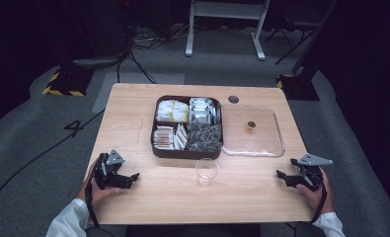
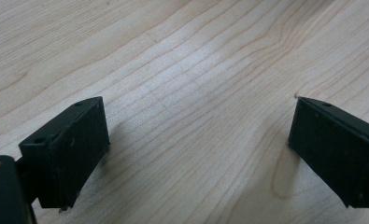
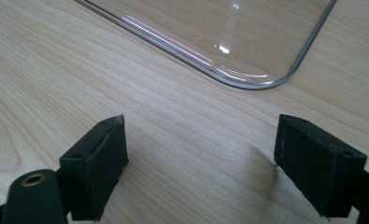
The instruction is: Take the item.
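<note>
- Left claw (image 1: 133,177) resting low on table (image 1: 133,113) at near-left, jaws spread wide, nothing between them, bare wood under them in left gripper view (image 2: 198,154).
- Right claw (image 1: 281,175) at near-right, jaws also wide, nothing held; corner of clear lid (image 3: 247,81) just ahead in right gripper view.
- Clear cup (image 1: 207,172) upright, centred near front edge, between both claws, well apart from each.
- Dark box (image 1: 154,143) of sachets just behind cup, four compartments, full; clear lid (image 1: 277,129) flat beside box on right, small brown knob on it.
- Risks, as a judgement: light cup likely tipped or pushed by a sideways approach; thin clear wall hard to see, easily squeezed off-centre; slipping out of a one-sided grip.
- Risk near box: jaw catching rim when reaching for a sachet, dragging box into cup.
- Lid edge close to right claw path; likely nudged on a low forward move.
- Open room: wide bare wood left of box, narrower strip at front around cup; front edge close behind both hands.
</note>
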Demonstrator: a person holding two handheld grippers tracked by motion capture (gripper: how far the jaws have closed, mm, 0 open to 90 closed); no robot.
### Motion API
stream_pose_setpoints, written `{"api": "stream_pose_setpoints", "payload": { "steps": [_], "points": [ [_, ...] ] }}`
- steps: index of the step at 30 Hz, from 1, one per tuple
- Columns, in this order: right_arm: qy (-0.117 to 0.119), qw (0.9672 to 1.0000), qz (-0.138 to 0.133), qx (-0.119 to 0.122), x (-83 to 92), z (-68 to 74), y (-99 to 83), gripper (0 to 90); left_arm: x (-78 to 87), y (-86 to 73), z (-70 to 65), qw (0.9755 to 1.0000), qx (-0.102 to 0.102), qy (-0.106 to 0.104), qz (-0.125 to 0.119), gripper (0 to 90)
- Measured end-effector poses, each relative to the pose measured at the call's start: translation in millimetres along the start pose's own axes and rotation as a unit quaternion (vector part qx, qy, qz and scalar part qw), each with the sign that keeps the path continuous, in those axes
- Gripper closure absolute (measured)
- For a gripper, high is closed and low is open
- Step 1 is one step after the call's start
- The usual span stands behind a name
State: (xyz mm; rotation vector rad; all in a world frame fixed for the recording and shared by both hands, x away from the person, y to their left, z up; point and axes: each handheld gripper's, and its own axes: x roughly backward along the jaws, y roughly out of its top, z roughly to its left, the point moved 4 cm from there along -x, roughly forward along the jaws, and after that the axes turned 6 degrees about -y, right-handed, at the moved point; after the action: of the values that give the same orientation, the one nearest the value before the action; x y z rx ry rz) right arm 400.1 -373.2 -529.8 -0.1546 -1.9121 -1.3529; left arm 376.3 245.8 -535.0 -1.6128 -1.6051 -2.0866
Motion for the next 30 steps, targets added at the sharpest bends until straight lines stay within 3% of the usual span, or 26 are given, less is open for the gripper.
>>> {"api": "stream_pose_setpoints", "payload": {
  "steps": [9, 11, 12, 14, 15, 17, 22, 30],
  "points": [
    [-0.001, 1.0, 0.0, 0.001, 0.5, 0.0, -0.3, 17.6, -0.6, 1.2, 2.1, 0.9998, -0.011, -0.016, 0.006, 4.3],
    [-0.001, 1.0, 0.0, 0.001, 0.4, 0.0, -0.2, 17.6, 1.1, 0.8, 2.8, 0.9995, -0.022, -0.02, 0.009, 5.3],
    [-0.001, 1.0, 0.0, 0.001, 0.4, -0.1, -0.3, 17.7, 2.5, 0.8, 2.5, 0.9994, -0.021, -0.027, 0.006, 7.3],
    [-0.001, 1.0, 0.0, 0.002, 0.5, 0.0, -0.3, 17.8, 5.5, 1.1, 2.2, 0.9987, -0.028, -0.044, -0.002, 20.4],
    [-0.001, 1.0, 0.0, 0.001, 0.6, 0.1, -0.3, 17.9, 6.3, 1.3, 2.0, 0.9985, -0.027, -0.049, -0.001, 21.7],
    [0.0, 1.0, -0.001, 0.002, 0.5, 0.0, -0.3, 18.0, 7.6, 2.4, 2.6, 0.9984, -0.029, -0.049, 0.005, 16.1],
    [0.001, 1.0, 0.0, 0.001, 0.4, -0.1, -0.2, 18.0, 18.8, 12.6, 4.7, 0.9981, -0.04, -0.044, -0.015, 18.1],
    [0.002, 1.0, -0.001, 0.003, 0.6, 0.5, -0.2, 18.1, 24.4, 35.2, 2.2, 0.9974, -0.054, -0.043, -0.017, 19.1]
  ]
}}
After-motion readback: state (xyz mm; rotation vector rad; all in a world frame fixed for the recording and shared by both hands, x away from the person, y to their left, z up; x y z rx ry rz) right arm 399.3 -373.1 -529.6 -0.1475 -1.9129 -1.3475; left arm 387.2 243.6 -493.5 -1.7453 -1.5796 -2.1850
